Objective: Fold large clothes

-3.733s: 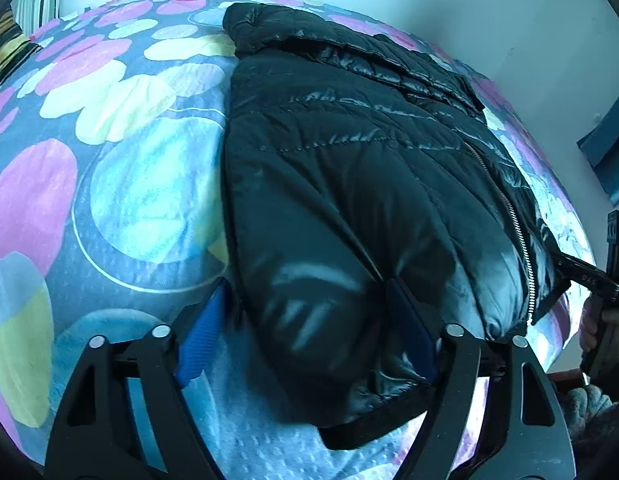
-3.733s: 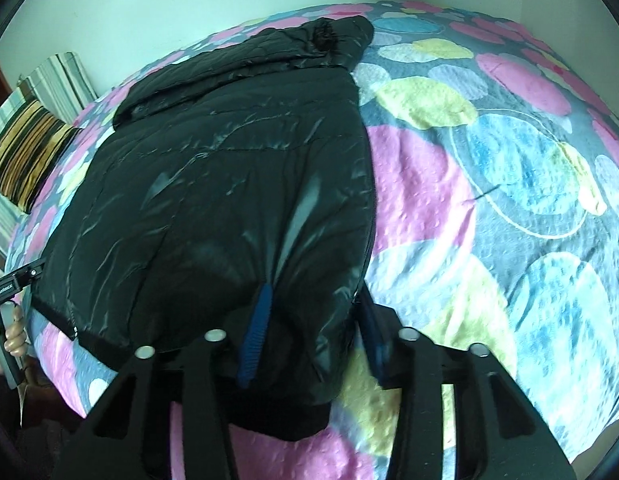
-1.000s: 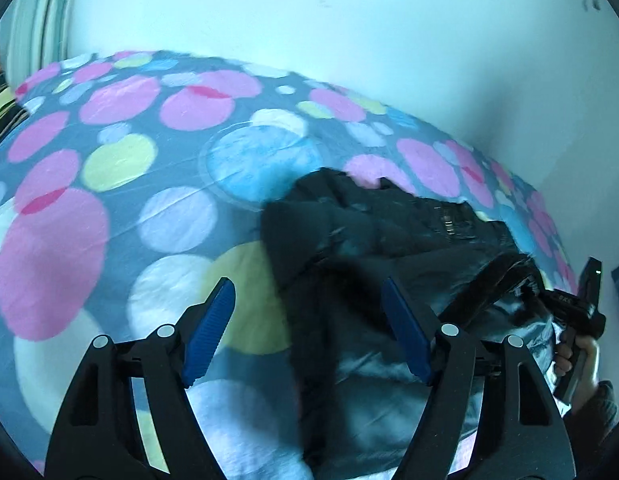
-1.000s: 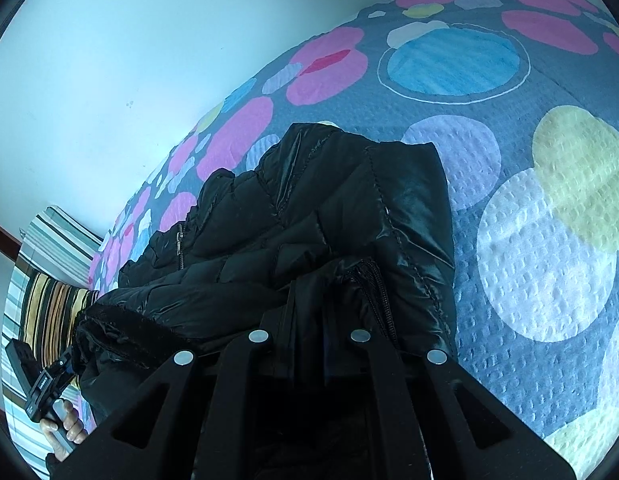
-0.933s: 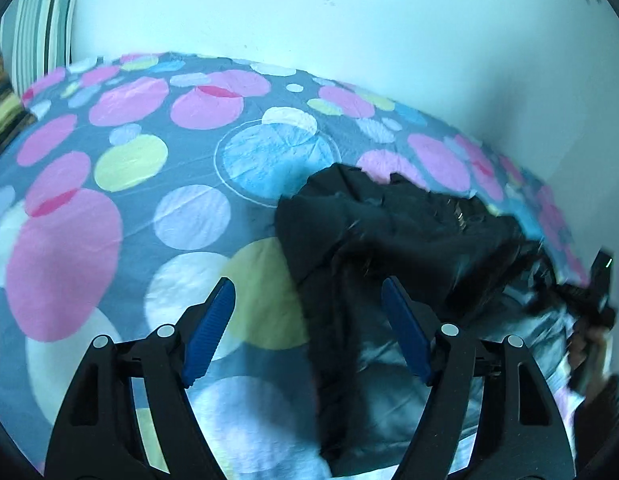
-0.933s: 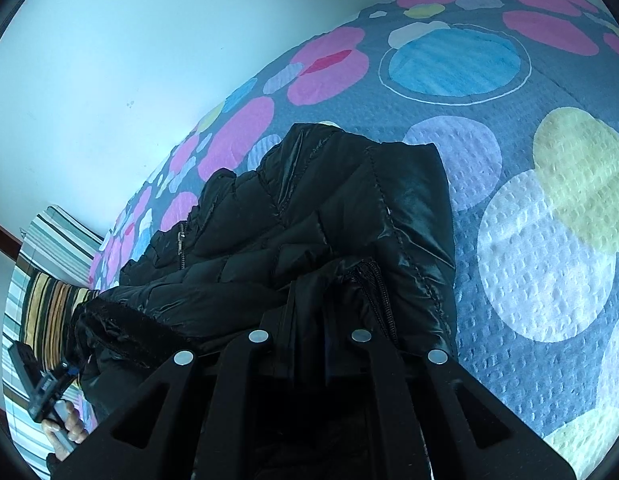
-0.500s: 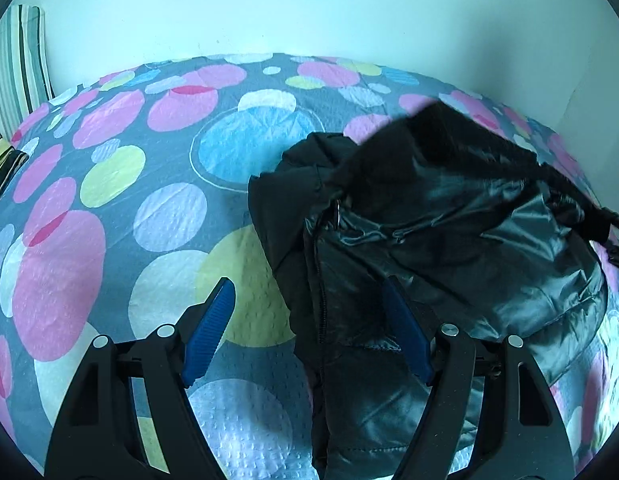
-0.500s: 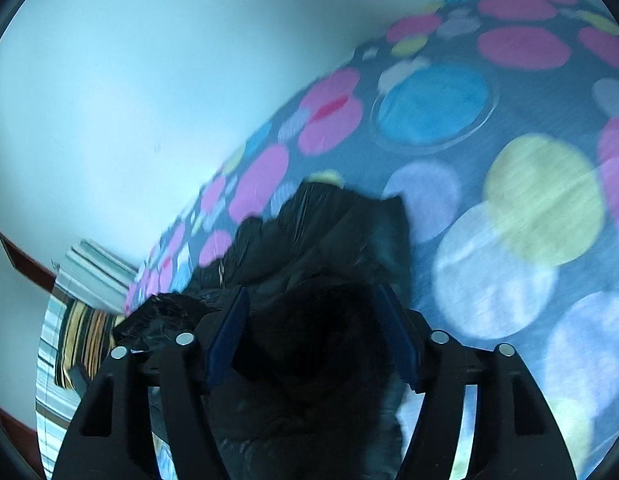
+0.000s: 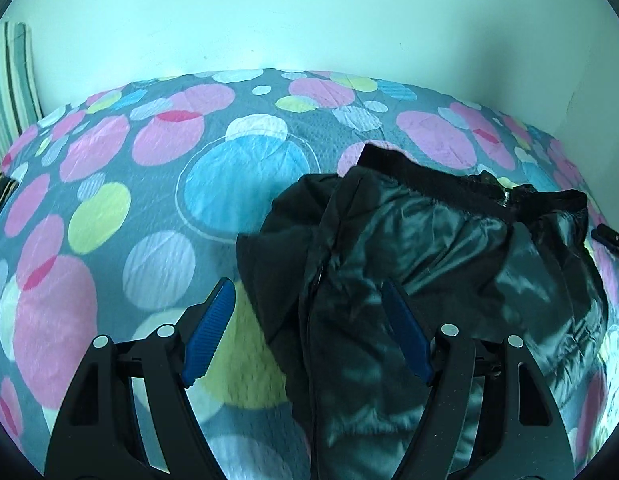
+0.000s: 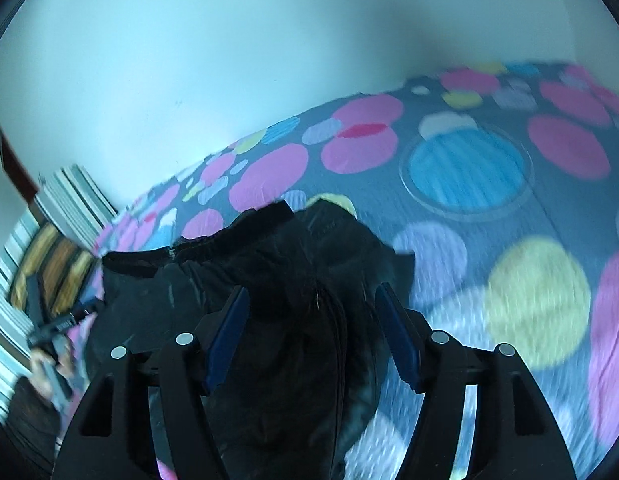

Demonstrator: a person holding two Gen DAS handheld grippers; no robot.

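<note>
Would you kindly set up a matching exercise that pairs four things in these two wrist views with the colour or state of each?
Column one:
1. jacket
2. bedspread
3. left gripper
4. pillow

Column two:
A. striped, at the edge of the bed
B. black and shiny, folded over so its lining shows
C. jaws open, blue pads apart
D. grey with pink, blue and yellow circles

Pairs: 1-B, 2-D, 3-C, 4-A. The right gripper is open too, its view blurred.
</note>
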